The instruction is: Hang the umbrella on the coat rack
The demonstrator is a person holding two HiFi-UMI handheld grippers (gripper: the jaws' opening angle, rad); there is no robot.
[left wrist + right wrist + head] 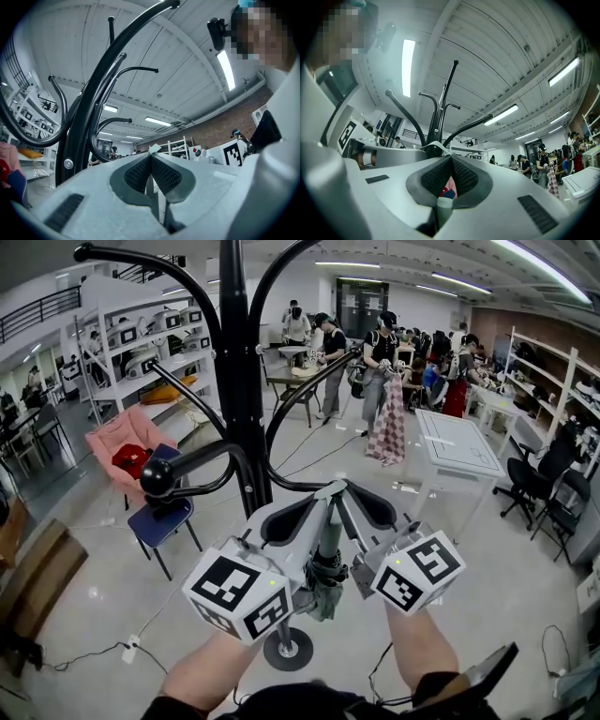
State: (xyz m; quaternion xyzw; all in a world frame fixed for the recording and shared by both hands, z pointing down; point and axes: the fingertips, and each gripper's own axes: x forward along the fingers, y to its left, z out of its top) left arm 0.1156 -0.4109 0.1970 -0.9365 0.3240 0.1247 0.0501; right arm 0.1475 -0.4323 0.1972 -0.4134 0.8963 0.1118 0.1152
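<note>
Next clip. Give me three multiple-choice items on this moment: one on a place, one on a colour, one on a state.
1. Where does the coat rack stand?
A. Directly ahead of both grippers
B. Far right, by the white table
C. Behind the person

2. What colour is the coat rack?
A. White
B. Black
C. Red

3. What state is the umbrella in?
A. Hanging from a hook
B. Lying on the floor
C. Held in the grippers, not yet hung

Key:
1 A, its pole rises just beyond the left gripper and right gripper.
2 B, pole and hooks are black.
3 C, each gripper view shows the shaft between closed jaws.
</note>
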